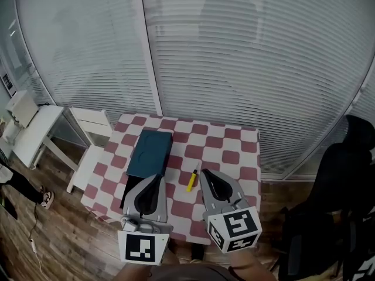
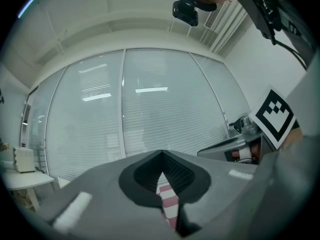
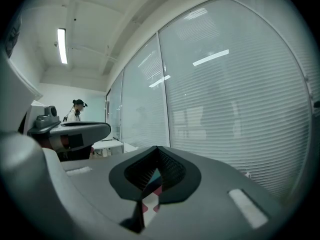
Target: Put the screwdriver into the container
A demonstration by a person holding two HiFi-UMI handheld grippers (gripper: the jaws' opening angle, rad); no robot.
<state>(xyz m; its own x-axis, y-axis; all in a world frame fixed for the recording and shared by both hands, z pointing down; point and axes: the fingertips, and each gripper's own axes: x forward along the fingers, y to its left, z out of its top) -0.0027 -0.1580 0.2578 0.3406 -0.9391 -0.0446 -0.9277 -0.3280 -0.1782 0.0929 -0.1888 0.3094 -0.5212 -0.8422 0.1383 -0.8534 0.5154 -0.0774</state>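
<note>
As your left gripper [image 1: 159, 179] and right gripper [image 1: 206, 174] hover over the red-and-white checked tablecloth [image 1: 234, 157], each with jaws closed on nothing, the small yellow screwdriver [image 1: 191, 180] lies between them, beside the dark teal rectangular container [image 1: 149, 153]. Open the right jaws wide; straddle its handle squarely.

— Where is the screwdriver [image 1: 191, 180]?
— Lying flat at the container's [image 1: 149, 153] 4 o'clock, apart from it. Yellow handle, dark end toward 12 o'clock.
— And the container?
— Dark teal, rectangular, its long side running from 1 to 7 o'clock; the screwdriver is outside it.
</note>
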